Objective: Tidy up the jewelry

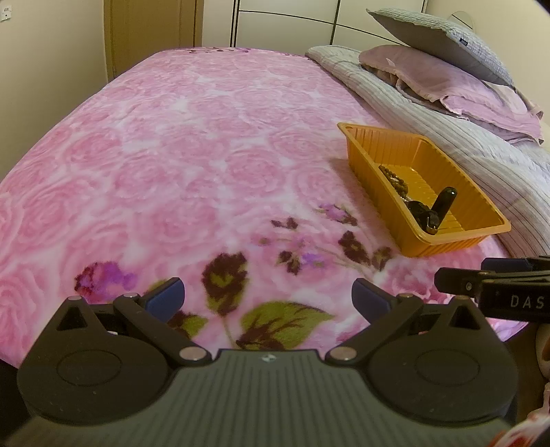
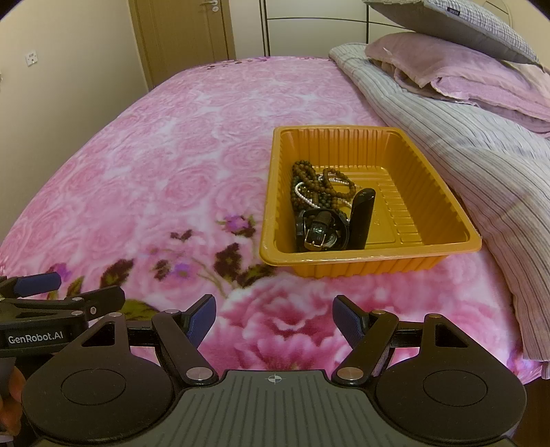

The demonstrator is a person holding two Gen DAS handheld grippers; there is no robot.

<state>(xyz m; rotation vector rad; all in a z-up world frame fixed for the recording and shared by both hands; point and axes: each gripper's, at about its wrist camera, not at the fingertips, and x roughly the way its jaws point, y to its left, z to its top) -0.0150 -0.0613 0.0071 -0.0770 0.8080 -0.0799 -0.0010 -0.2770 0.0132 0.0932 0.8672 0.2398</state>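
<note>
An orange plastic tray [image 2: 405,151] sits on the pink floral bed; it also shows in the left wrist view [image 1: 364,161] at the right. Inside lie brown bead strands [image 2: 316,182], a pearl strand, a black wristwatch [image 2: 321,230] and a black oblong case [image 2: 361,216]. My right gripper [image 2: 274,319] is open and empty, low over the blanket just in front of the tray. My left gripper [image 1: 267,299] is open and empty, to the left of the tray and of the right gripper [image 1: 457,280].
A pink rose-pattern blanket [image 1: 172,154] covers the bed. A striped grey quilt [image 2: 481,165], a folded lilac cloth [image 2: 464,75] and a grey pillow [image 2: 464,24] lie right of the tray. Wardrobe doors and a wall stand beyond the bed.
</note>
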